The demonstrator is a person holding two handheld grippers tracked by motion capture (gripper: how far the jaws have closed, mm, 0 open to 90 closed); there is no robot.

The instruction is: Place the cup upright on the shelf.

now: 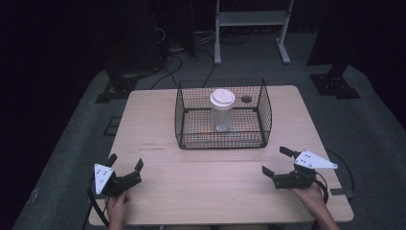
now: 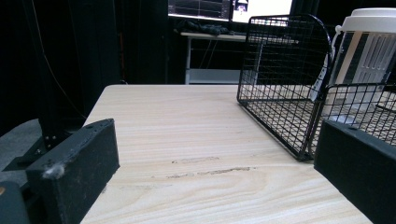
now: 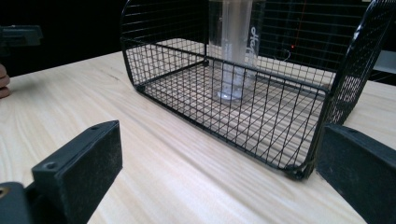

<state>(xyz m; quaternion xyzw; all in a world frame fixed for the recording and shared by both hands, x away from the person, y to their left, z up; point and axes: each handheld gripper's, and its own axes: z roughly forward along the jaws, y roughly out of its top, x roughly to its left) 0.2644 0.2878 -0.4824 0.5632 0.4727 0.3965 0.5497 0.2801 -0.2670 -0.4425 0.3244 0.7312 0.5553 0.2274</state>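
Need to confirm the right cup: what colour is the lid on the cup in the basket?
White; the lid shows best in the high view.

Pale wooden table (image 1: 158,124) with rounded corners on grey carpet (image 1: 72,143), dim room with black surroundings, white metal shelf frame (image 1: 251,21) behind the table, tangled cables (image 1: 174,55) on the floor, black stand bases (image 1: 333,84) at either side, lit monitors (image 2: 233,7) on a far desk

Cut-offs and blind spots from my seat

My right gripper view crops the clear plastic cup (image 3: 232,51) at its top; its printed lettering is unreadable, and black wire basket (image 3: 261,93) mesh veils its base.
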